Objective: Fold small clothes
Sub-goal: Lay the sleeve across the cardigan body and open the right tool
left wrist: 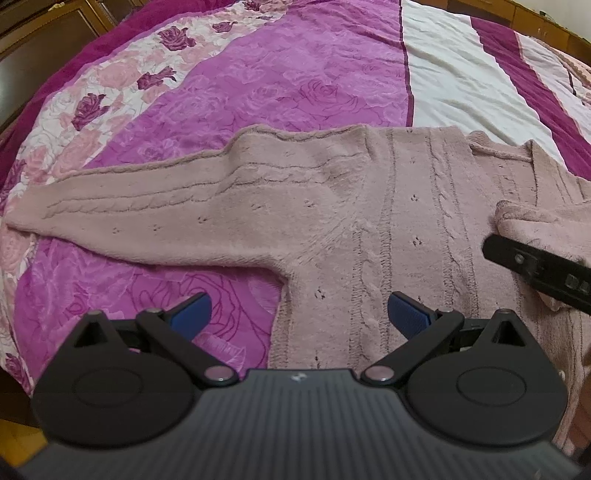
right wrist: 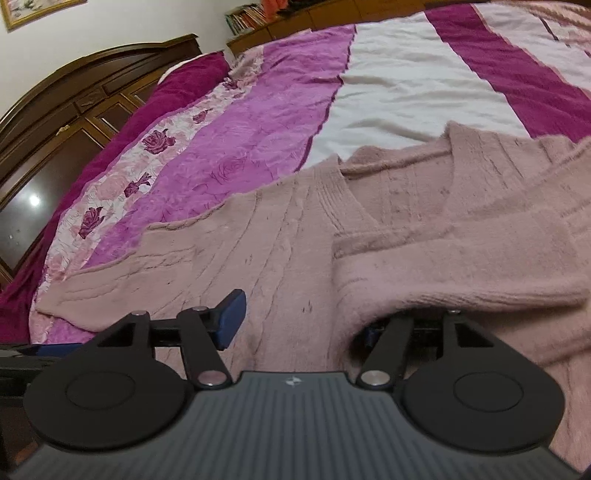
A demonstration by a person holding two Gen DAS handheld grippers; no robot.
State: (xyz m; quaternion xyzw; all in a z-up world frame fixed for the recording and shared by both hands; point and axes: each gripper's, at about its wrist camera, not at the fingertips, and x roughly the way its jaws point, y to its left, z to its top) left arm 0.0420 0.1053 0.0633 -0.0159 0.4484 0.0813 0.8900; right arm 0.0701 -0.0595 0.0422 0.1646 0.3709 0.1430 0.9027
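A pink cable-knit sweater (left wrist: 369,221) lies flat on the bed, V-neck away from me. One sleeve (left wrist: 147,210) stretches out to the left. The other sleeve (right wrist: 461,258) is folded across the chest, and its cuff (left wrist: 517,218) rests near the middle. My left gripper (left wrist: 299,310) is open above the sweater's lower left edge, with nothing between its blue pads. My right gripper (right wrist: 301,325) is open low over the sweater's body. The folded sleeve drapes over its right finger and hides that pad. One of its black fingers (left wrist: 535,266) shows in the left wrist view just below the cuff.
The bedspread (left wrist: 295,74) has purple rose, floral white and plain white stripes (right wrist: 406,74). A dark wooden headboard (right wrist: 74,110) stands at the left, and a shelf with books (right wrist: 247,18) is behind the bed. Bare bedspread lies beyond the sweater.
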